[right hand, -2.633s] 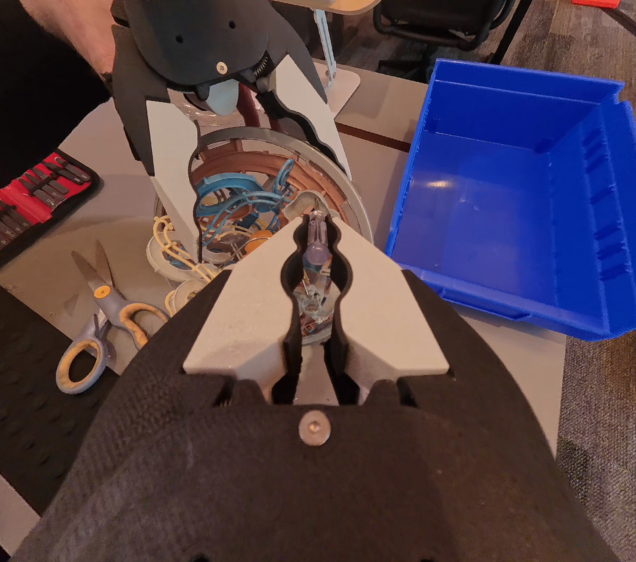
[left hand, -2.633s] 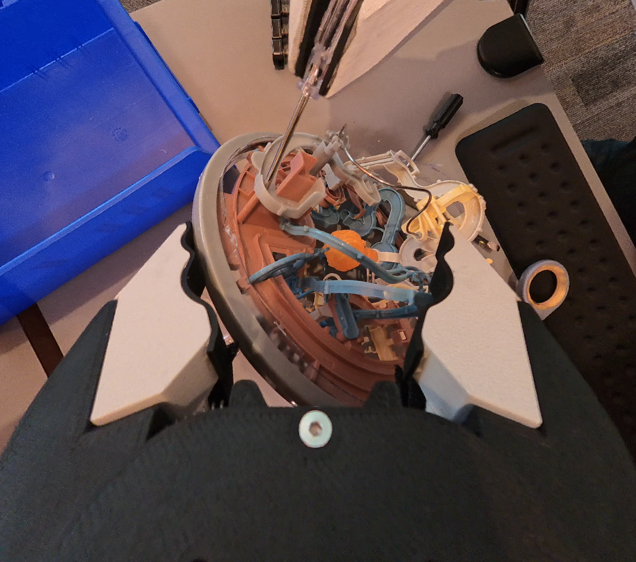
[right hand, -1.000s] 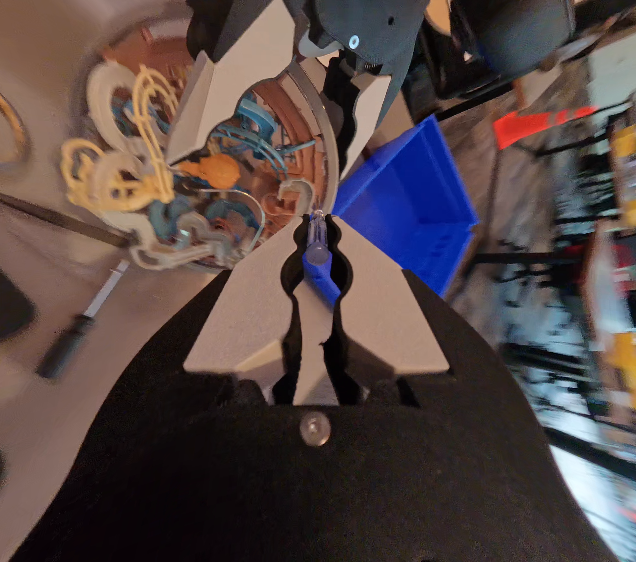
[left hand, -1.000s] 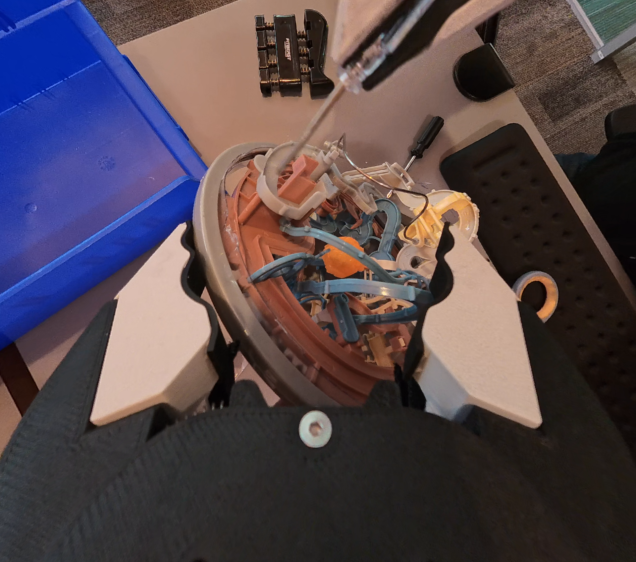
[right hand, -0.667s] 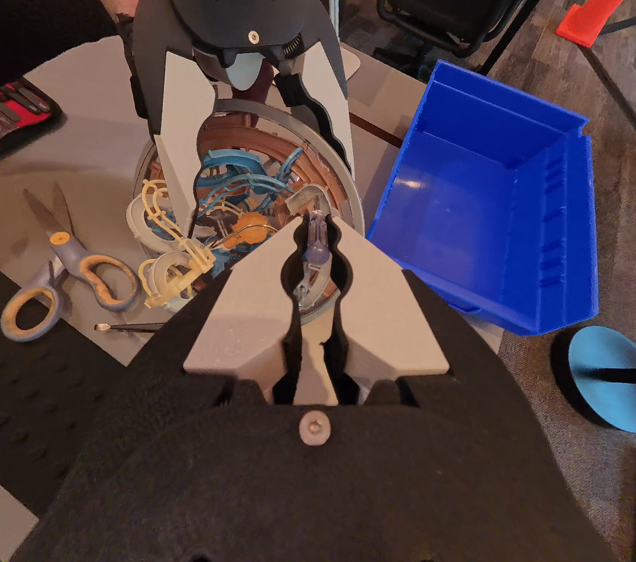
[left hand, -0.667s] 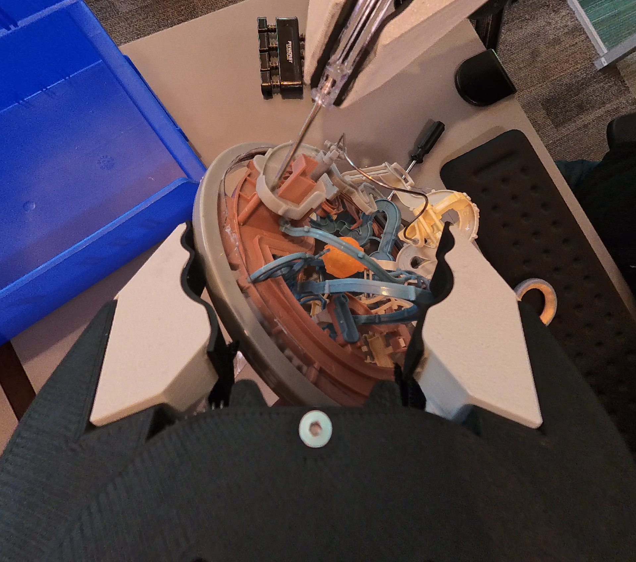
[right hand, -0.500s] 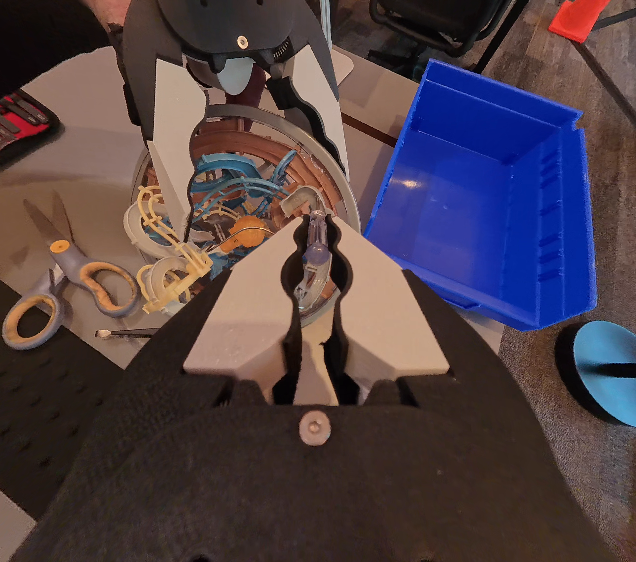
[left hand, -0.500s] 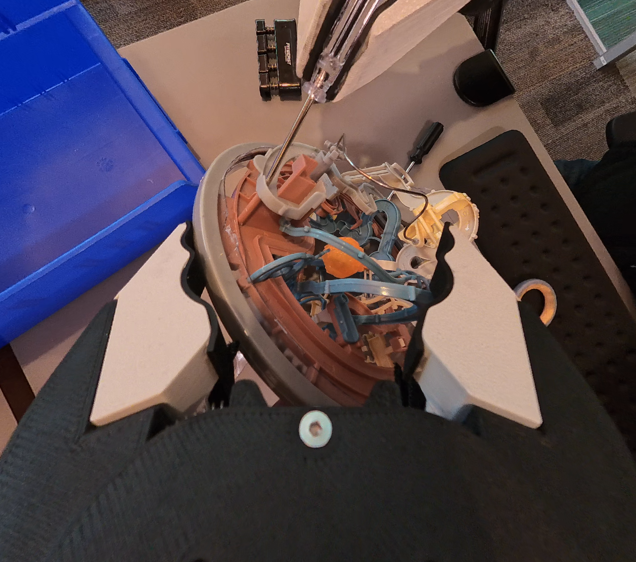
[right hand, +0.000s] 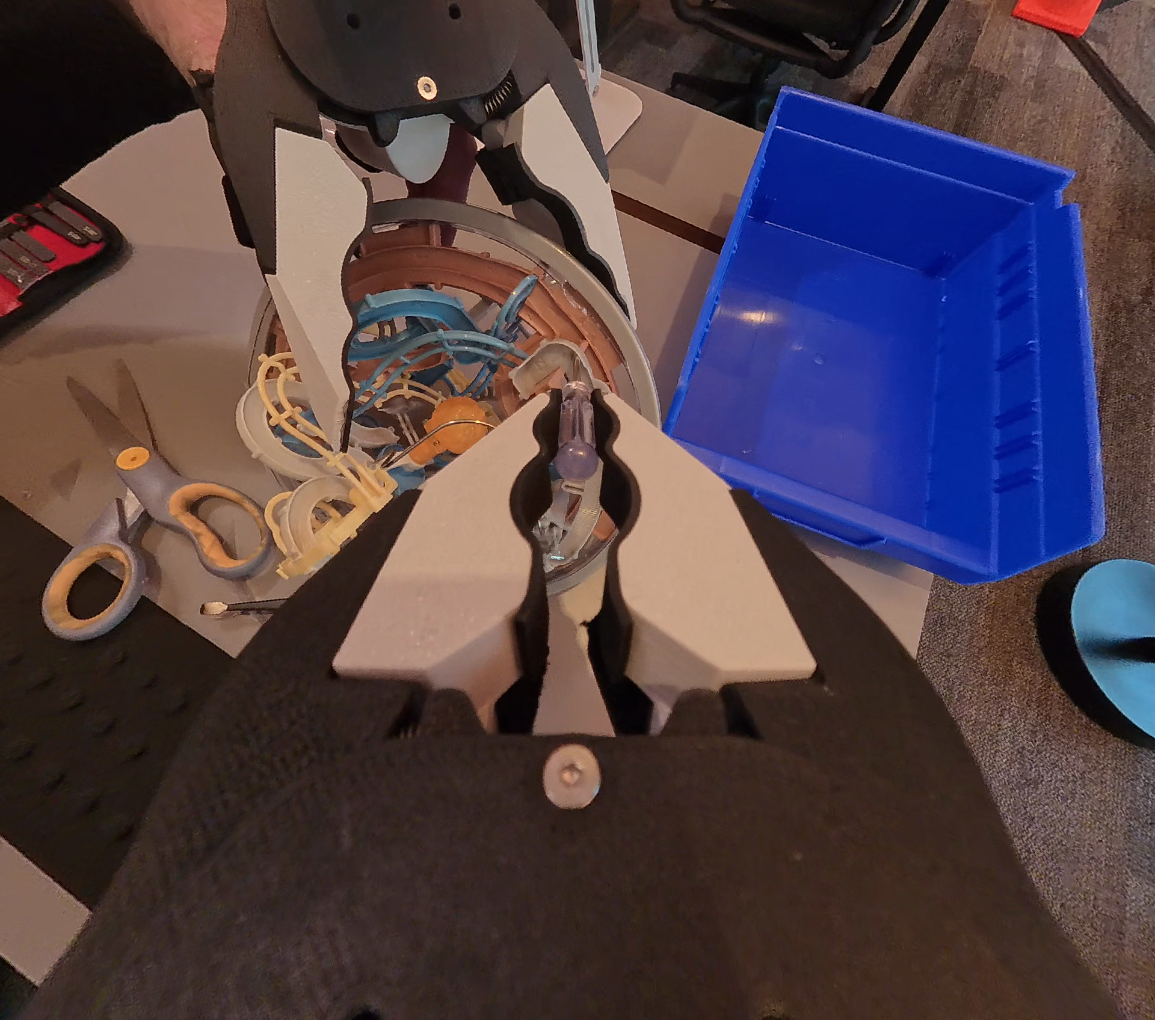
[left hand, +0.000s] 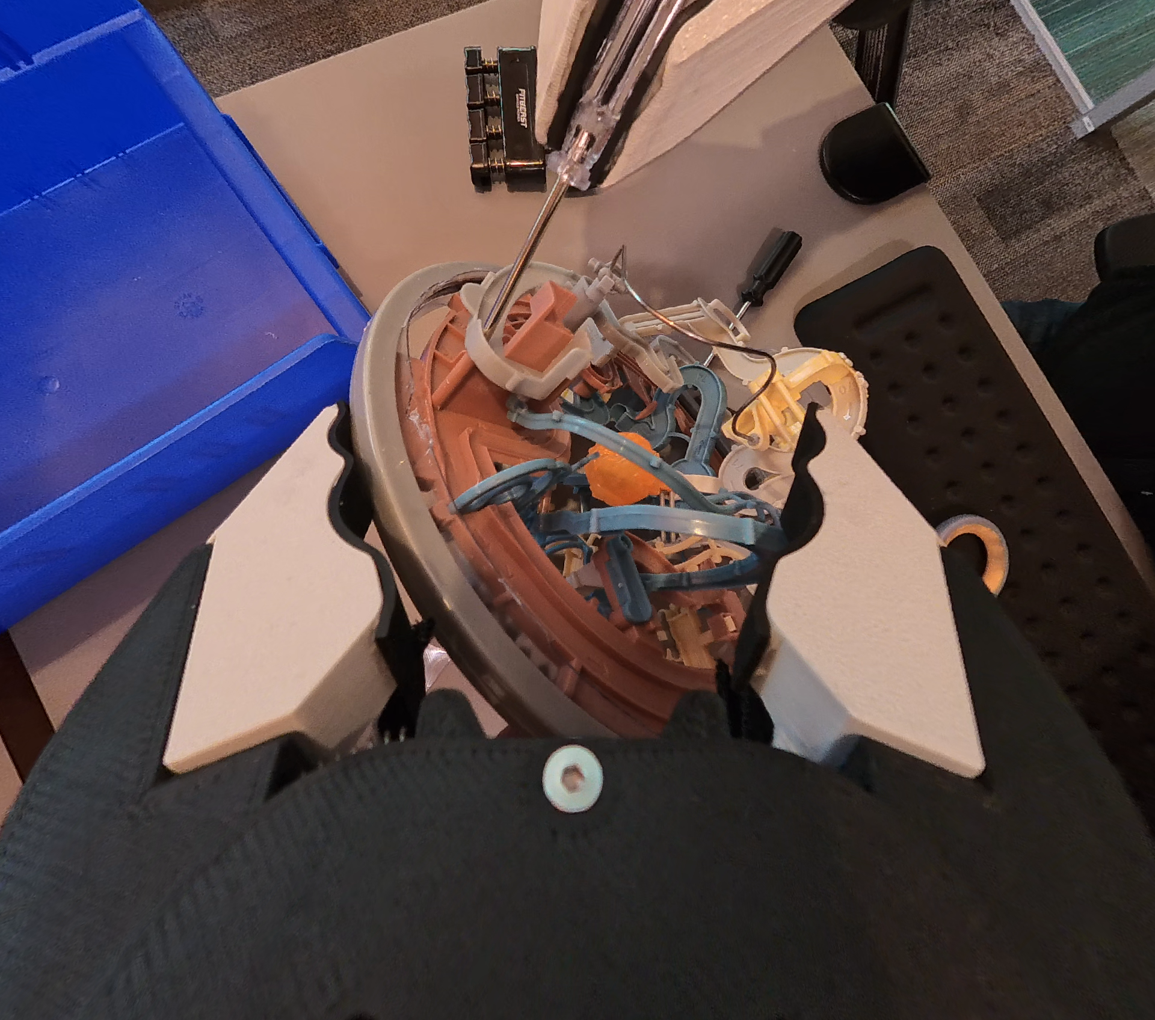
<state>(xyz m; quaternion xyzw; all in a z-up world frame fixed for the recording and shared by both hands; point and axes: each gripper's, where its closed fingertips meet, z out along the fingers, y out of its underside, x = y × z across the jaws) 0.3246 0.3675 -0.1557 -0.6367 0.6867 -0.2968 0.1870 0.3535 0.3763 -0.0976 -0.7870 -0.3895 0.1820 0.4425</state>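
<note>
The left gripper's (left hand: pixel 572 496) two fingers clasp one round maze toy (left hand: pixel 562 490), tilted on the surface (left hand: pixel 387 128). The right gripper's (right hand: pixel 572 402) two fingers clench one clear-handled screwdriver (left hand: pixel 631 46), tip inside the toy's grey ring (left hand: pixel 531 346). Beside it: one blue bin (right hand: pixel 887 352), one pair of scissors (right hand: pixel 144 515).

A beige counter (right hand: pixel 187 265) carries a blue bin (right hand: pixel 875 365), scissors (right hand: pixel 156 509), a black mat (left hand: pixel 1000 427) — and a black-handled screwdriver (left hand: pixel 765 265).

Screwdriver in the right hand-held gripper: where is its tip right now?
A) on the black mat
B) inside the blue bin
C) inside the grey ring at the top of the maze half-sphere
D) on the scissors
C: the clear-handled screwdriver, clamped in the right hand-held gripper, runs its shaft down into the grey ring on the maze half-sphere.
</note>
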